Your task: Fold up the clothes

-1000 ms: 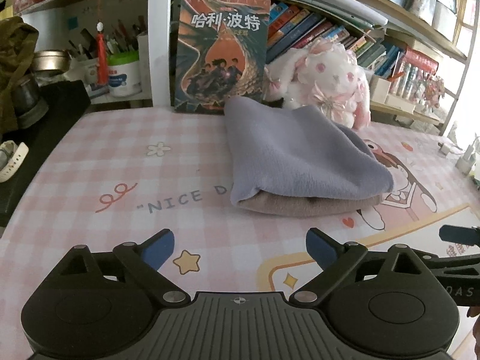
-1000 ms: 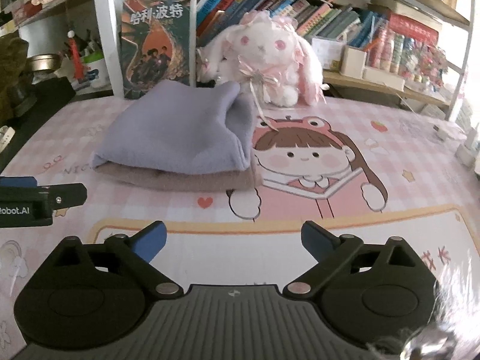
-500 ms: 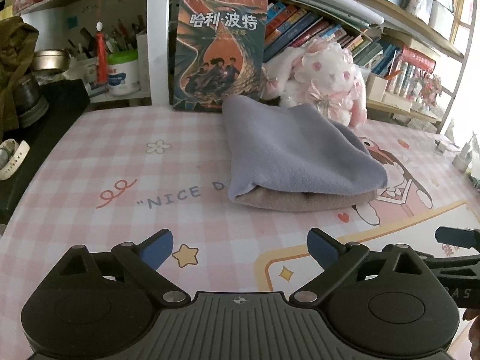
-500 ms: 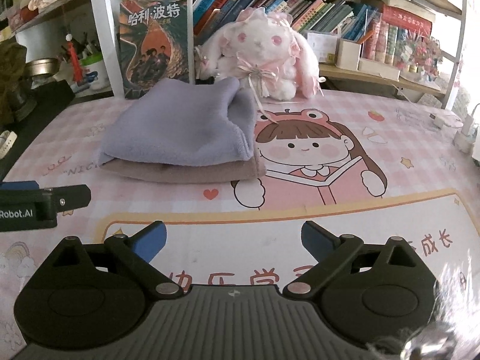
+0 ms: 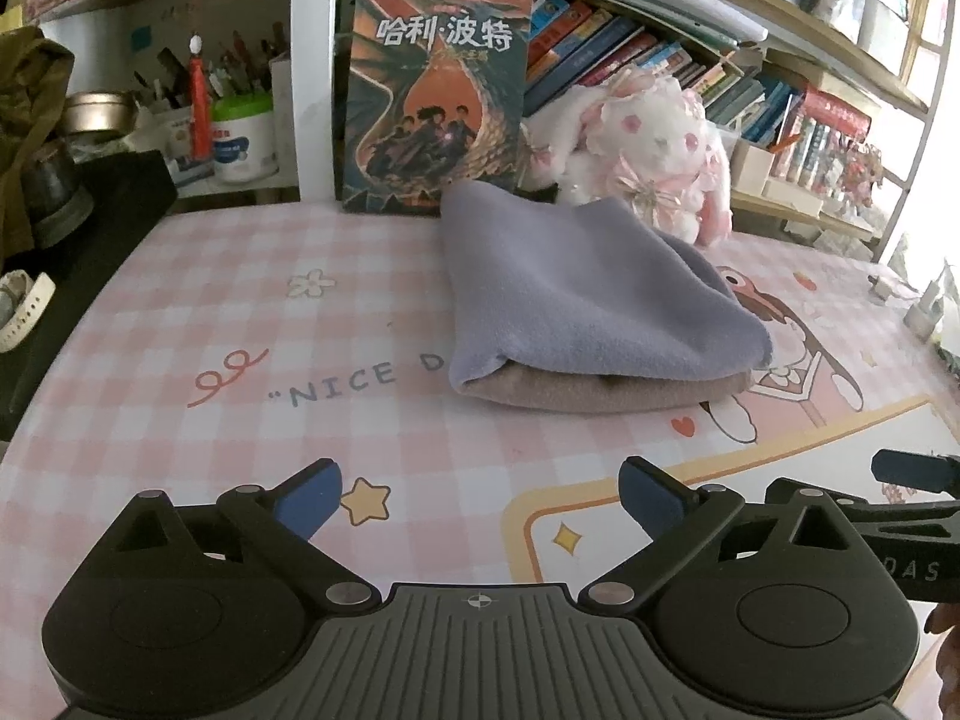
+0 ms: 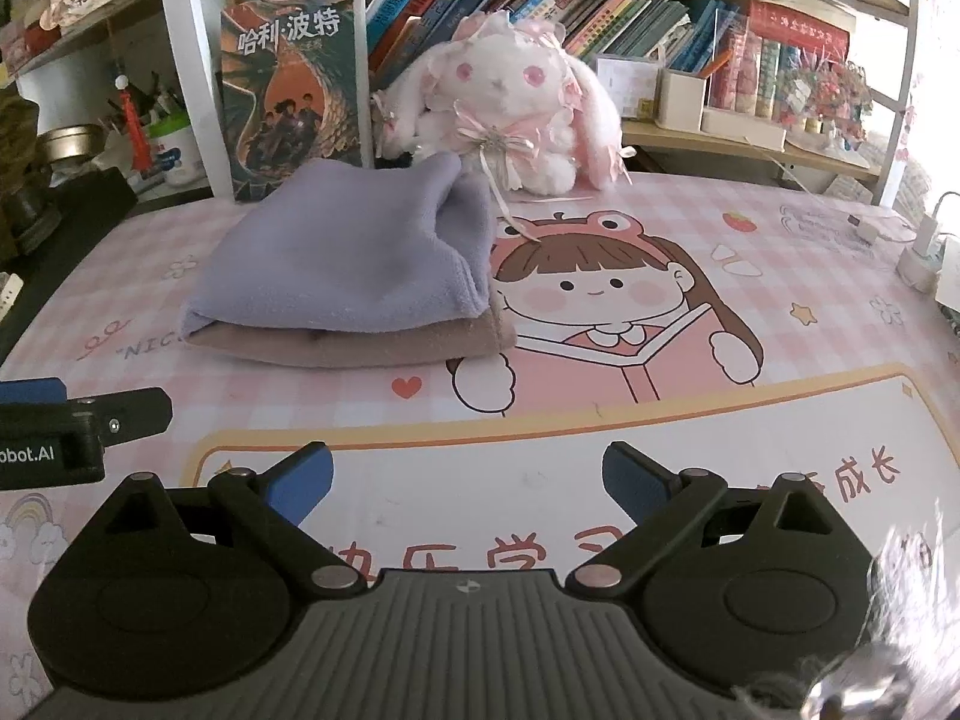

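A folded lilac cloth (image 5: 576, 294) lies on top of a folded beige cloth (image 5: 600, 393) on the pink checked desk mat (image 5: 240, 312), near the back. The same stack shows in the right wrist view, lilac (image 6: 342, 258) over beige (image 6: 360, 348). My left gripper (image 5: 480, 498) is open and empty, well in front of the stack. My right gripper (image 6: 468, 480) is open and empty, in front and to the right of the stack. Each gripper shows at the edge of the other's view.
A large book (image 5: 438, 96) stands upright behind the stack, with a white plush bunny (image 6: 504, 102) beside it. Shelves of books (image 6: 600, 6) line the back. A black object (image 5: 90, 228) edges the mat at the left. A charger and cable (image 6: 918, 246) lie at the far right.
Both grippers have drawn back a little from the stack, staying open. The folded stack has not moved.
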